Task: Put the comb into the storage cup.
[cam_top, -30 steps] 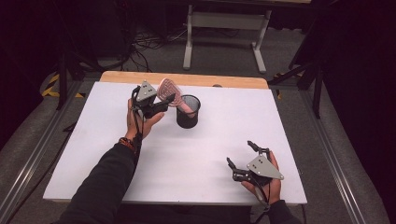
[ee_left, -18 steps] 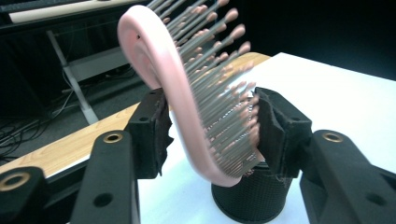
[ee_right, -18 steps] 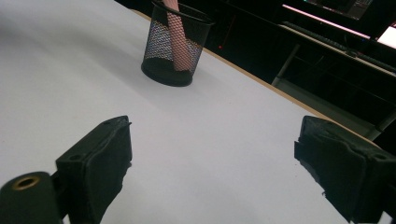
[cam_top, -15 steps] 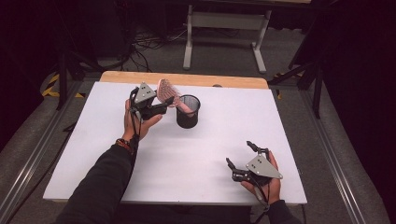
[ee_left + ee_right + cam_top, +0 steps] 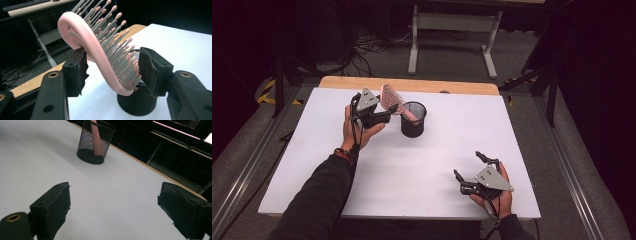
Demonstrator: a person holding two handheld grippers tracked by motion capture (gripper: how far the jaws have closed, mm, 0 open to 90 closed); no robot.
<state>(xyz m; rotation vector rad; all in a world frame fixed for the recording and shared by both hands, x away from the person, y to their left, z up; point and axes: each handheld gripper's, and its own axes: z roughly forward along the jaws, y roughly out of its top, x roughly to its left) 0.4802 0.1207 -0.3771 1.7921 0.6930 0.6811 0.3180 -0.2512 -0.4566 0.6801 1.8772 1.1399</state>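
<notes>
Pink brush (image 5: 100, 47) stands handle-down in mesh cup (image 5: 413, 119); placing looks done. Left gripper (image 5: 112, 72) jaws have just been opening, pads off it; withdrawal left. Right gripper (image 5: 473, 172) spread, idle.

Hairbrush (image 5: 391, 97) stands in cup (image 5: 413, 122), left tongs (image 5: 393, 110) beside it

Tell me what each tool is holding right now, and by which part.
Nothing is gripped. The left tool has just been opening; its pads flank the pink hairbrush head, whose handle stands in the mesh cup. The right tool is open above the table.
</notes>
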